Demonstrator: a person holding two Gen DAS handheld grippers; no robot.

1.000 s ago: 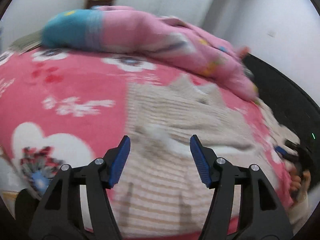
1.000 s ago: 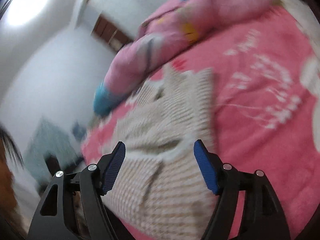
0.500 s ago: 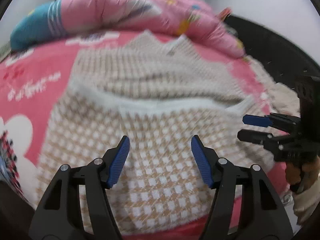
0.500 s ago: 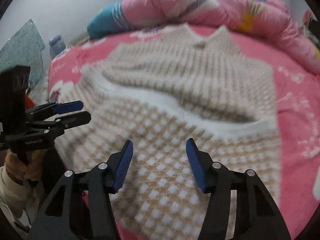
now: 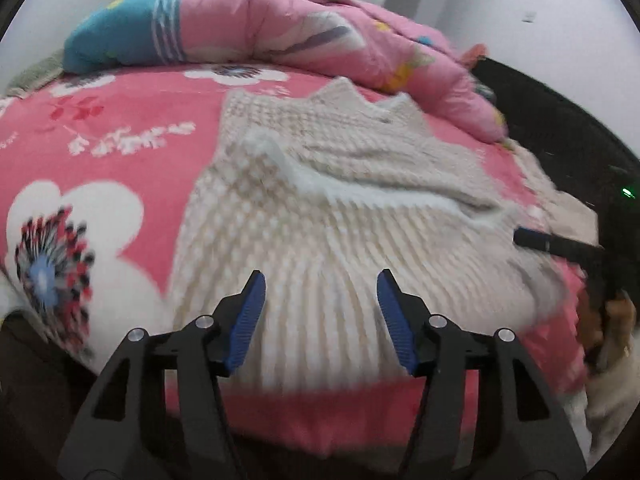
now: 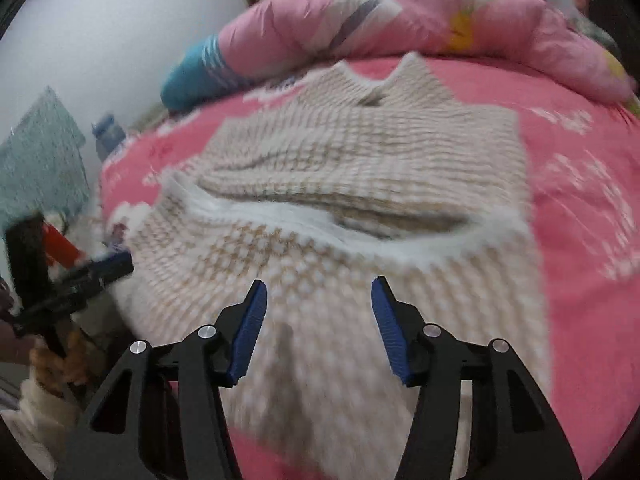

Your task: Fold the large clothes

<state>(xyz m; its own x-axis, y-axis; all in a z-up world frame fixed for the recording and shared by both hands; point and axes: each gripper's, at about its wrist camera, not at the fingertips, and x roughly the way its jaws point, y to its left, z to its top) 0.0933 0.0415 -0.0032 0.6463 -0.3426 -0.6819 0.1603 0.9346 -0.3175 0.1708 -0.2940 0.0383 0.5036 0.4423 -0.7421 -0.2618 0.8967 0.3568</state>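
Note:
A cream and beige knitted sweater [image 5: 328,200] lies on a pink flowered bed [image 5: 100,152], its lower half folded up over the body, neckline at the far end. It also shows in the right wrist view [image 6: 360,184]. My left gripper [image 5: 320,300] is open and empty above the sweater's near folded edge. My right gripper [image 6: 318,308] is open and empty above the same near edge. The right gripper shows at the sweater's right side in the left wrist view [image 5: 560,246]; the left gripper shows at its left side in the right wrist view [image 6: 76,284].
A rolled pink and blue quilt [image 5: 260,32] lies along the far side of the bed, also in the right wrist view [image 6: 400,20]. A white wall stands behind. A teal patterned panel [image 6: 40,160] and a blue bottle [image 6: 108,136] stand left of the bed.
Both grippers have drawn back toward the near edge of the bed and stayed open. The sweater lies with its lower half folded up.

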